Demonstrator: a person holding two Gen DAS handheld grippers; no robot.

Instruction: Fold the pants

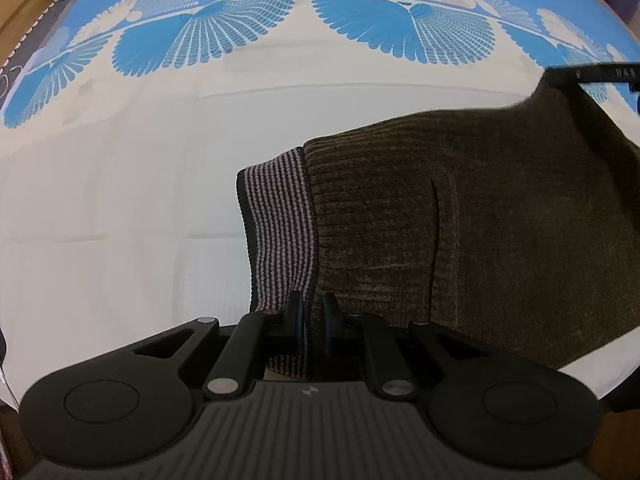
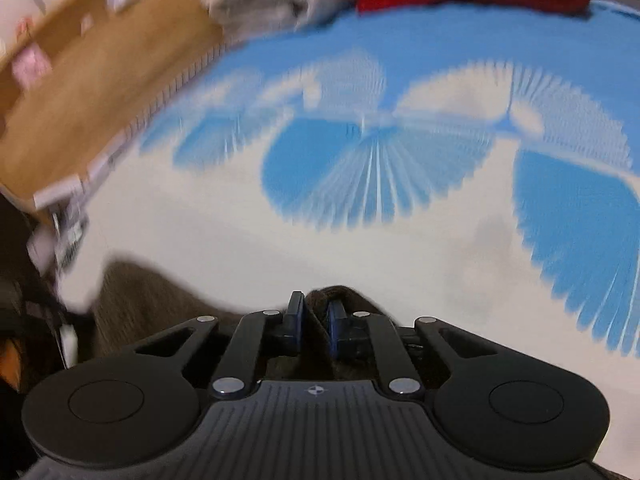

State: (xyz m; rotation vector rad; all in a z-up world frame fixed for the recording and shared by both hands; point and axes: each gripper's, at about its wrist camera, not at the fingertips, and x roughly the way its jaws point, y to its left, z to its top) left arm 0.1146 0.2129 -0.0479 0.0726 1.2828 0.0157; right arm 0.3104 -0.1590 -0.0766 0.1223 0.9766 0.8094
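Both grippers, left (image 1: 313,312) and right (image 2: 317,311), nearly closed (each pinching the brown pants (image 1: 460,216)).

**Two wrist views over one sheet**

We look steeply down from the left gripper (image 1: 312,320), close above the pants (image 1: 460,220). Our right view tilts forward, blurred, toward the floor (image 2: 80,92). Both share the sheet (image 1: 120,200) and pants.

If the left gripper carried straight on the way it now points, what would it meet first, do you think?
The left gripper is shut on the pants at the striped waistband. Straight on lies more waistband, then probably the white and blue bed cover beneath; depth is unclear.
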